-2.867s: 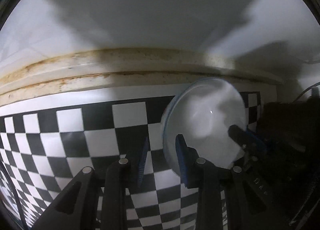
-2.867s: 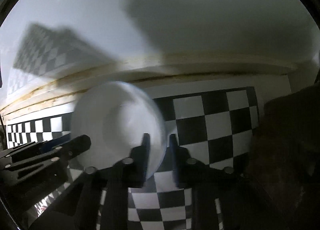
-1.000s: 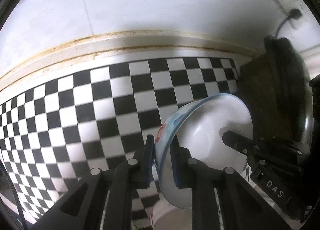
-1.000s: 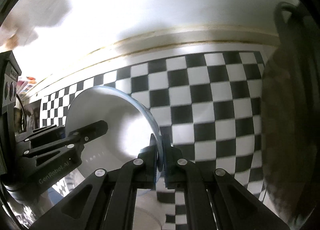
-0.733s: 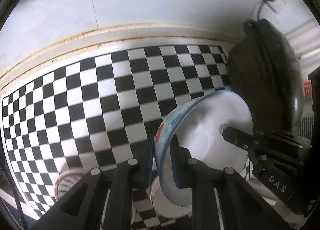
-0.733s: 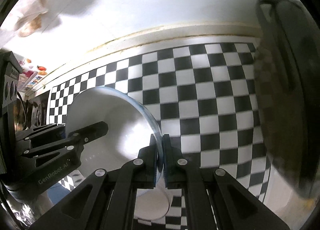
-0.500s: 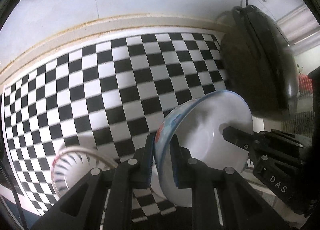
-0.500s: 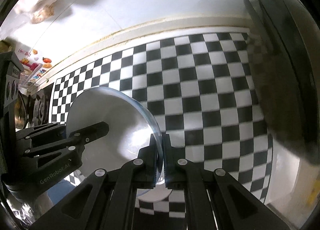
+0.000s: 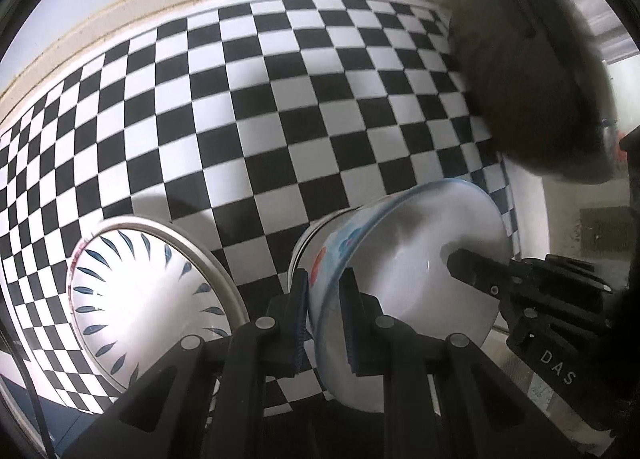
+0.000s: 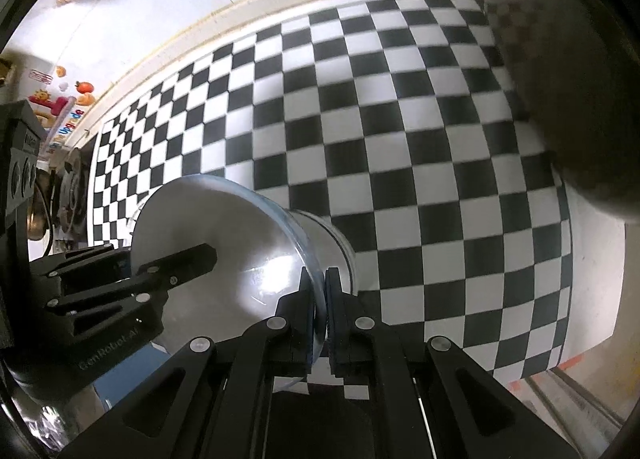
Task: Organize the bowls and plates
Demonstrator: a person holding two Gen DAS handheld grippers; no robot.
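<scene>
Left wrist view: the left gripper [image 9: 323,313] is clamped tight on the rim of a white bowl [image 9: 416,259] with blue and red marks on its outer wall, one finger outside, one inside. The bowl hangs tilted over the checkered tabletop [image 9: 280,107], its mouth facing right. The right gripper [image 9: 472,267] comes in from the right, pinching the far rim. Just left of the held bowl, a second bowl [image 9: 148,295] with blue leaf strokes sits on the checks. A dark pot [image 9: 532,71], blurred, stands at the upper right.

Right wrist view: the right gripper [image 10: 320,307] is closed hard on the bowl's [image 10: 224,243] thin rim, the bowl spreading left of the fingers. The left gripper [image 10: 200,255] grips the opposite rim. Checkered tabletop [image 10: 400,139] beneath, dark pot [image 10: 580,79] at the right edge.
</scene>
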